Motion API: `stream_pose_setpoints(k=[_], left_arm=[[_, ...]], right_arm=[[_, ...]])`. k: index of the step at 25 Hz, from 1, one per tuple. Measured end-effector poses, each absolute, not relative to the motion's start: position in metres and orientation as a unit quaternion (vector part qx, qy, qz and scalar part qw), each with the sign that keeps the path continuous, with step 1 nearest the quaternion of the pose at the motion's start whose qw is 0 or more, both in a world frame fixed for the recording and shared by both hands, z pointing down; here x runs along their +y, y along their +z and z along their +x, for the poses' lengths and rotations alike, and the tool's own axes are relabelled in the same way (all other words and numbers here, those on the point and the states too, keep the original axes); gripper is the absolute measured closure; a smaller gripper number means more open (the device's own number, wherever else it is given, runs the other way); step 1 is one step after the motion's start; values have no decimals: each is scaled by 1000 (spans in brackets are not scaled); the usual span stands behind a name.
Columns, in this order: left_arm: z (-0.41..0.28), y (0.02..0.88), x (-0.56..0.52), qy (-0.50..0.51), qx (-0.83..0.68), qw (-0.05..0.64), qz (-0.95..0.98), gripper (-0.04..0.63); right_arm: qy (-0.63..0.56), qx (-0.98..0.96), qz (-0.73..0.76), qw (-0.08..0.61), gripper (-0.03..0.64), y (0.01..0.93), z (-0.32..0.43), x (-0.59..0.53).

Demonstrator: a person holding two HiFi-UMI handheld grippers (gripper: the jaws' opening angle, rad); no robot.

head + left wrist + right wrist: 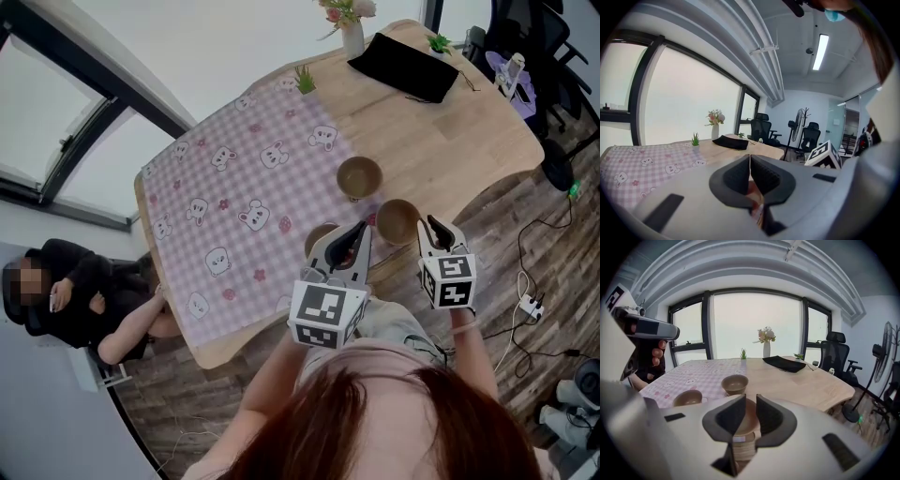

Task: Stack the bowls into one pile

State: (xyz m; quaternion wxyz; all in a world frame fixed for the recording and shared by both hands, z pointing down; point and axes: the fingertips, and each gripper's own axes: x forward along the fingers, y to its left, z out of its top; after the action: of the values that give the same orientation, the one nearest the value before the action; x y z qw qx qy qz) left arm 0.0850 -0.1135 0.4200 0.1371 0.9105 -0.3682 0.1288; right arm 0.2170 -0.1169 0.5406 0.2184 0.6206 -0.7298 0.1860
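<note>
Three brown bowls sit apart on the bench (450, 141). The right claw (750, 398), jaws apart, frames the nearest bowl (747, 420). The left claw (750, 159), jaws together, hangs near a second bowl (317, 234). A shallow pinch on the rim may tip the bowl or let it slip.

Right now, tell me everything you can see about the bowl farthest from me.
The farthest bowl is round and plain matt brown, ceramic or wood by its look, narrowing to a small foot. It stands upright and empty at the edge of the pink checked cloth, where the bare wooden table begins. It stands alone; only the surface under it touches it.
</note>
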Motion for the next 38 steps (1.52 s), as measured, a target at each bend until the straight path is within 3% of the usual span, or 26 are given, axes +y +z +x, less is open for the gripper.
stream_pose_setpoints(k=[30, 38], left_arm=[[94, 443, -156, 146, -410, 155, 887, 583], [82, 441, -151, 148, -429, 161, 876, 583]], right_arm=[[345, -717, 558, 234, 529, 642, 230, -145], [408, -691, 564, 195, 577, 652, 230, -139]])
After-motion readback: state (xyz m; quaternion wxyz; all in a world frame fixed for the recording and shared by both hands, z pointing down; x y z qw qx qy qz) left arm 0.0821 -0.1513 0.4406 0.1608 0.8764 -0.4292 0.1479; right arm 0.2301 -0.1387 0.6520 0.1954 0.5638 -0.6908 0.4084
